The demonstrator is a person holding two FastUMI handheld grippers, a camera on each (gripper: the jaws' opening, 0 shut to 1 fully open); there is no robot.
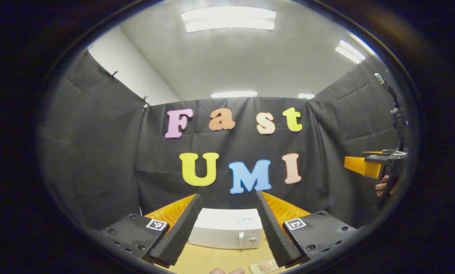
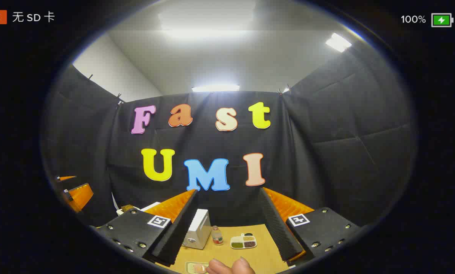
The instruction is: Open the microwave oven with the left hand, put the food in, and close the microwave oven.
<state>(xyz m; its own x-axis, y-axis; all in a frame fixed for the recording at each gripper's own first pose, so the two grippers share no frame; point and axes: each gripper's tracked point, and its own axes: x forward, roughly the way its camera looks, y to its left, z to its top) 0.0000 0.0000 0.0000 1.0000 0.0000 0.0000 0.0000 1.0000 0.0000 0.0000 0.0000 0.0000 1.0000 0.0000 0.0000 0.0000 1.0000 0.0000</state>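
Black ribbed pads line the fingers of your left gripper [image 1: 227,228] in the left gripper view, and they stand spread wide with nothing between them and nothing touching them. You hold it raised above the wooden table [image 1: 216,258], aimed at the booth wall. Framed in the gap between the pads sits the white microwave oven [image 1: 227,233], door closed, its handle and a dial toward its right side. In front of it, low at the edge, a small tray with food [image 1: 264,265] lies on the table, just beside the right pad's tip. Fingertips of a hand [image 1: 227,271] peek in at the bottom edge. Far off to the right you see your right gripper [image 1: 368,165], orange and black, with a hand [image 1: 383,187] around its grip; you cannot tell its opening from here.

In the right gripper view, your right gripper [image 2: 229,228] is likewise spread wide, empty and held off the table [image 2: 265,247]. The microwave oven [image 2: 197,230] shows to the left, partly behind the left pad. Near it stands a small bottle [image 2: 217,236], then a divided dish [image 2: 243,241] of mixed foods. The tray with food [image 2: 197,268] sits at the bottom edge, beside a hand [image 2: 231,266]. At far left, your left gripper [image 2: 77,194] shows as orange parts.
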